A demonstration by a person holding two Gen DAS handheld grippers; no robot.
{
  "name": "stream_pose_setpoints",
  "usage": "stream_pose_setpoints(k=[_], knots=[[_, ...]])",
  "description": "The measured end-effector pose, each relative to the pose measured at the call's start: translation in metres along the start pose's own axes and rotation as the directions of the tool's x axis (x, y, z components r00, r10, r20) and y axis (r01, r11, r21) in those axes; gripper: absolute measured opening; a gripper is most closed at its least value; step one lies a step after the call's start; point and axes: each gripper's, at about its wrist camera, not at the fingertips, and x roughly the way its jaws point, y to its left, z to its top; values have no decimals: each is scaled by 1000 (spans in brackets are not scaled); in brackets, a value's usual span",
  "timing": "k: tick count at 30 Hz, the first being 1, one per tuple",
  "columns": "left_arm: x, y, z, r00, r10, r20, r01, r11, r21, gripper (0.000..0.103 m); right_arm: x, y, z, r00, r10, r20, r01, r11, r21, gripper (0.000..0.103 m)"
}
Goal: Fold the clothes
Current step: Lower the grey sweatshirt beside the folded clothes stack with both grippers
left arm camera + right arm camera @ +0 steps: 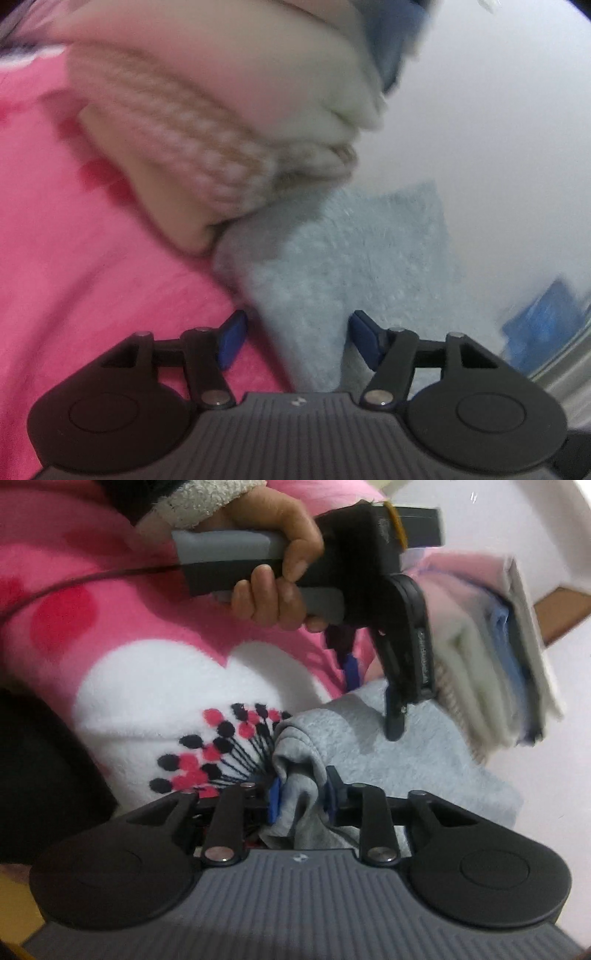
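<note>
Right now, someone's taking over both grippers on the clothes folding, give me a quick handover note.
Right gripper: shut on a bunched edge of the grey fleece garment.
Left gripper: open, pads either side of the same garment's other edge, not pressing.
Folded stack sits beyond the garment on the white table.
Done: earlier pieces folded and stacked.
Left: close the left gripper, fold the grey piece, probably add it to the stack.
</note>
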Motion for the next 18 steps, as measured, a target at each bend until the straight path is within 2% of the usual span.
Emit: stream_pose_setpoints(k=[2,4,6,8,11,13,15,17,18], knots=[[-24,-1,0,998,4,57,-5,1000,19,63,-14,-8,-2,999,0,39,-1,999,33,32],[-49,-5,-2,993,0,122,-7,998,60,63,-34,-21,-8,995,34,95,-43,995,87,32],[-57,-22,-3,987,-3,162,-20,990,140,63,-56,-40,-14,985,49,168,-76,984,162,32],[-60,-42,-8,984,12,177,-54,971,233,63,-75,-65,-23,971,27,237,-95,954,284,32],[-42,-71,-30,985,36,166,-91,936,339,60,-67,-122,-30,948,-69,309,-94,872,481,32],[-36,-79,-50,989,48,141,-96,930,356,59,-48,-155,-25,946,-71,317,-120,832,542,30],[-27,-84,-69,987,71,142,-117,929,351,58,-25,-173,-16,939,-10,344,-185,829,528,21],[-16,-88,-83,983,95,157,-145,926,350,60,2,-179,-1,937,60,344,-232,842,487,17],[-13,-89,-85,981,101,166,-154,924,349,61,24,-177,-1,948,94,305,-241,838,490,16]])
